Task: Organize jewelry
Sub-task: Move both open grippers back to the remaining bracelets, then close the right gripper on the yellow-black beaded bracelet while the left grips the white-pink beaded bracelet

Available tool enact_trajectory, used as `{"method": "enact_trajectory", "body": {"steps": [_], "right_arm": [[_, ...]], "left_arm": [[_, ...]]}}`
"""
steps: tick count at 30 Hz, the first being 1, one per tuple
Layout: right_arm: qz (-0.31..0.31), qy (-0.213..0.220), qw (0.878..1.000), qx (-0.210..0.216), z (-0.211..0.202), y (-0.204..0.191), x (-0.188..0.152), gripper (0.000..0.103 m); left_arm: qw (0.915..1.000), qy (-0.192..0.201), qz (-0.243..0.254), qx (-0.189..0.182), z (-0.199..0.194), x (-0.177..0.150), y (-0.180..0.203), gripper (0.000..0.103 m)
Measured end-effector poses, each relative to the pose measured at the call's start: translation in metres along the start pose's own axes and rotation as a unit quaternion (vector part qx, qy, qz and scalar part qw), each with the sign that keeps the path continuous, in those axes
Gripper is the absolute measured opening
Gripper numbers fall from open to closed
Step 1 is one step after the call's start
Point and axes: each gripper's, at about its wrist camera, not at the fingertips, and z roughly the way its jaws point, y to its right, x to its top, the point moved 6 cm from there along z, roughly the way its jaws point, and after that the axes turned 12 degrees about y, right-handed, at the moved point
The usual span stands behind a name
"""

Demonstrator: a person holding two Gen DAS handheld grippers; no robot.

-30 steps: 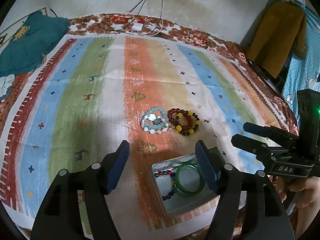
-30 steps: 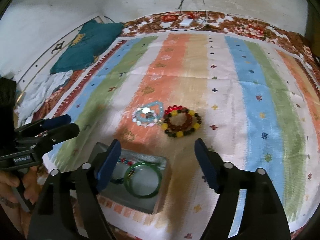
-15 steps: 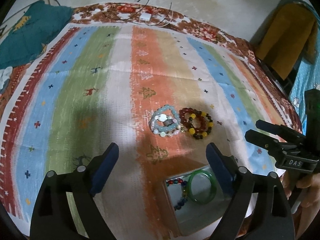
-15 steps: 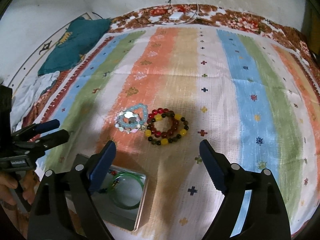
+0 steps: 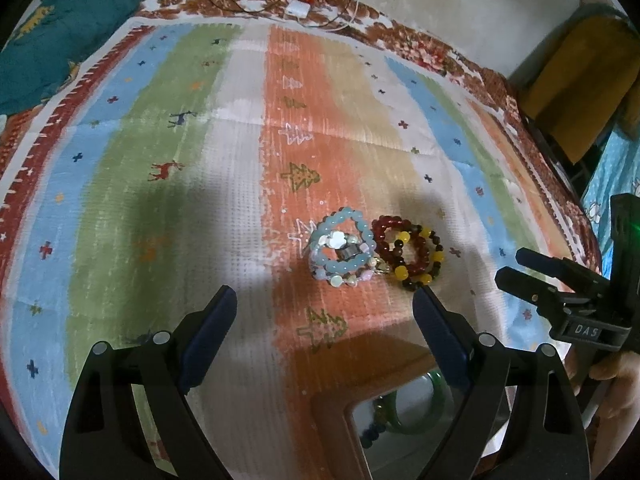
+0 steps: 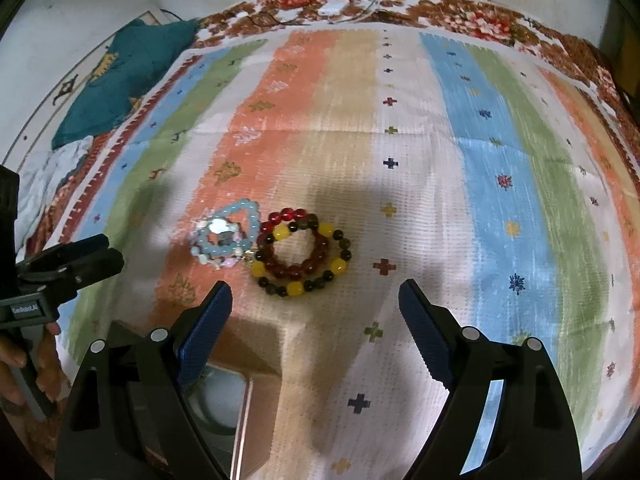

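Two piles of bead bracelets lie side by side on the striped cloth (image 5: 224, 184), touching each other. The pale blue bracelets (image 5: 342, 250) are on the left and the red and yellow bracelets (image 6: 302, 254) are on the right. A small tin box (image 5: 352, 420) sits at the near edge of the cloth, and a green bangle (image 5: 428, 412) and a string of dark beads already rest inside it. I think the loose bracelets are waiting to go in the box too, so it sits close by. The left gripper (image 5: 324, 312) hangs just in front of the blue pile. Its jaws have just opened wider, with nothing between them. The right gripper (image 6: 316, 308) hangs just in front of the red and yellow pile. Its jaws have just opened wider too, and they hold nothing and touch nothing.
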Motion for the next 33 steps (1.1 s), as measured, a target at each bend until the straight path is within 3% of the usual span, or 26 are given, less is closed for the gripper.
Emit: {"method": "enact_trajectory", "body": {"steps": [13,20,24,33], "right_arm": [[-0.003,-0.024,1.0,-0.009,0.024,0.009,0.004,0.086],[-0.003,-0.032,0.999,-0.017,0.034,0.014,0.004,0.086],[-0.004,-0.039,0.999,-0.023,0.04,0.018,0.003,0.086],[-0.003,-0.043,0.998,-0.037,0.052,0.025,0.006,0.086]], "left_arm": [[0.9996,-0.021,0.018,-0.009,0.026,0.001,0.002,0.086],[0.9992,-0.026,0.03,-0.008,0.036,0.002,0.001,0.076],[0.9988,-0.033,0.036,-0.007,0.042,0.001,0.002,0.062],[0.9978,-0.044,0.05,-0.003,0.053,0.0,0.003,0.056]]}}
